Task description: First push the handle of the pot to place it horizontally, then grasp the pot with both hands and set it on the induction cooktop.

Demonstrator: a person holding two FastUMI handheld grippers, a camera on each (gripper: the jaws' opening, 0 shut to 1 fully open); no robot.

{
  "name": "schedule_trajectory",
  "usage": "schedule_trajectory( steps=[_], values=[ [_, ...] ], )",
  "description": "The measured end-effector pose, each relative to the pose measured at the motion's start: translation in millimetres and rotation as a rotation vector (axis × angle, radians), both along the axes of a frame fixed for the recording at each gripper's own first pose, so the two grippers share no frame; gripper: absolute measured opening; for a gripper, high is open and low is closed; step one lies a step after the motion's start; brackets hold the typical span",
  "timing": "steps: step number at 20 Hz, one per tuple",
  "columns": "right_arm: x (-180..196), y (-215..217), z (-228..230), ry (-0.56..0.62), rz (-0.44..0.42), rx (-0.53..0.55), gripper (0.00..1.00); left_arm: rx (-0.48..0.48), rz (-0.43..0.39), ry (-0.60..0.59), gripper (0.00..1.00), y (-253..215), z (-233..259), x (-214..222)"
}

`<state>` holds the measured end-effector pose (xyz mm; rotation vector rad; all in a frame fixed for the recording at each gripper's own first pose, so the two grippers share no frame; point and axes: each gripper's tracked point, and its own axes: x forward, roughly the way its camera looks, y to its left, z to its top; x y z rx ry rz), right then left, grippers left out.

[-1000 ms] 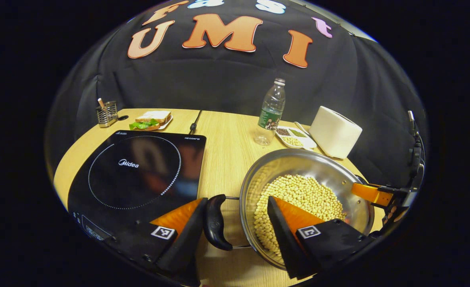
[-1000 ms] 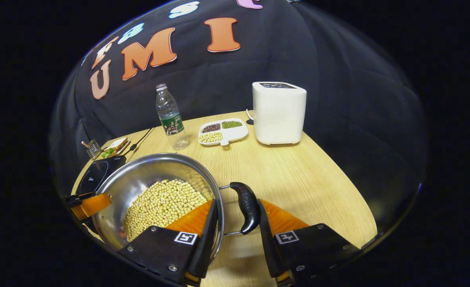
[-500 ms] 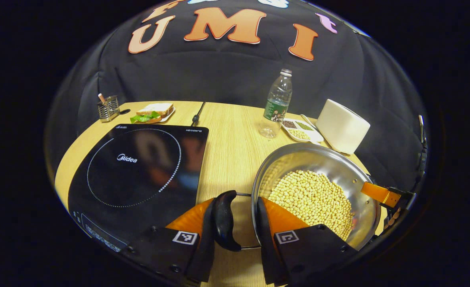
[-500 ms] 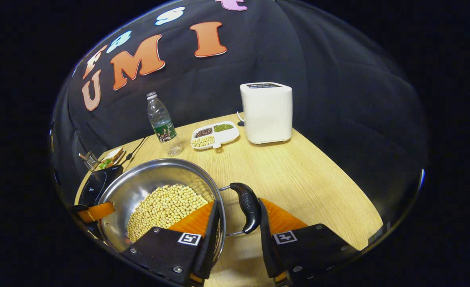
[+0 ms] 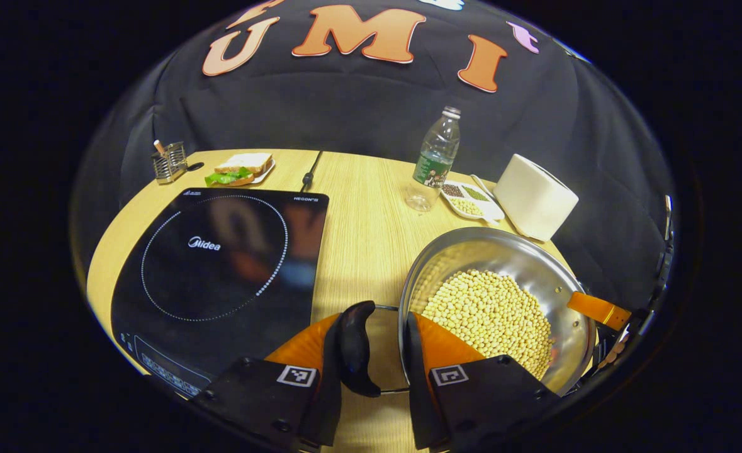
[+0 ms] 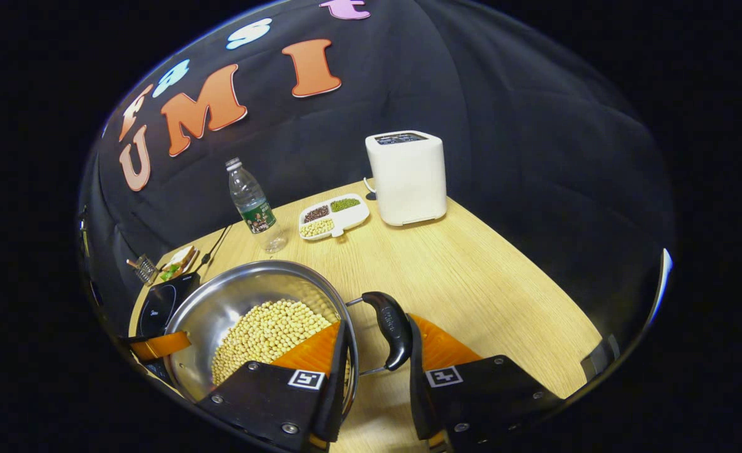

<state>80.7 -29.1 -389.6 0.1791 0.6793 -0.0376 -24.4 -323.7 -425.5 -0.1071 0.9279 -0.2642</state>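
Since a second ago the left gripper (image 5: 374, 365) has narrowed its fingers from a wide spread straddling the pot rim to a clench on the left handle (image 5: 356, 347), one finger outside it, the other against the pot wall; whether both press the handle I cannot tell. In the right gripper view the scene has tilted and the pot (image 6: 264, 314) sits a little lower.

The right gripper (image 6: 377, 371) brackets the right handle (image 6: 391, 328): its right finger lies against the black grip, its left finger sits inside the rim over the soybeans (image 6: 270, 330).

The pot rests on the wooden surface (image 5: 364, 226), at 3 o'clock of the induction cooktop (image 5: 219, 264), apart from it. Both handles lie roughly level.

Toward 12 o'clock stand a water bottle (image 5: 433, 160), a divided dish of beans (image 5: 468, 200) and a white appliance (image 5: 534, 196). At 11 o'clock are a sandwich (image 5: 240, 171) and a wire holder (image 5: 169, 162).
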Motion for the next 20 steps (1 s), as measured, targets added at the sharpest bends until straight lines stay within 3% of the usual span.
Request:
schedule_trajectory(
  steps=[4,8,9,11,16,17,20],
  values=[
    [-2.5,7.4,29.8,-0.047,-0.004,0.005,0.44,-0.015,-0.001,-0.036,0.49,8.5,27.9,6.2],
    [-2.7,23.9,57.8,-0.083,0.008,0.004,0.44,-0.013,-0.006,-0.075,0.55,24.8,56.6,16.0],
    [-2.5,29.0,63.7,-0.09,0.011,0.006,0.44,-0.011,-0.006,-0.084,0.49,30.0,63.8,19.3],
    [-1.9,41.0,76.3,-0.108,0.017,0.013,0.44,-0.012,-0.003,-0.105,0.52,40.8,77.0,25.9],
    [-2.7,74.1,102.4,-0.14,0.033,0.029,0.44,-0.012,0.016,-0.145,0.48,74.7,106.1,39.4],
    [-2.9,81.4,106.9,-0.144,0.037,0.032,0.44,-0.011,0.021,-0.149,0.55,82.5,111.1,41.2],
    [-1.1,108.7,119.9,-0.162,0.06,0.035,0.44,-0.013,0.043,-0.167,0.54,110.8,122.7,50.1]
  ],
)
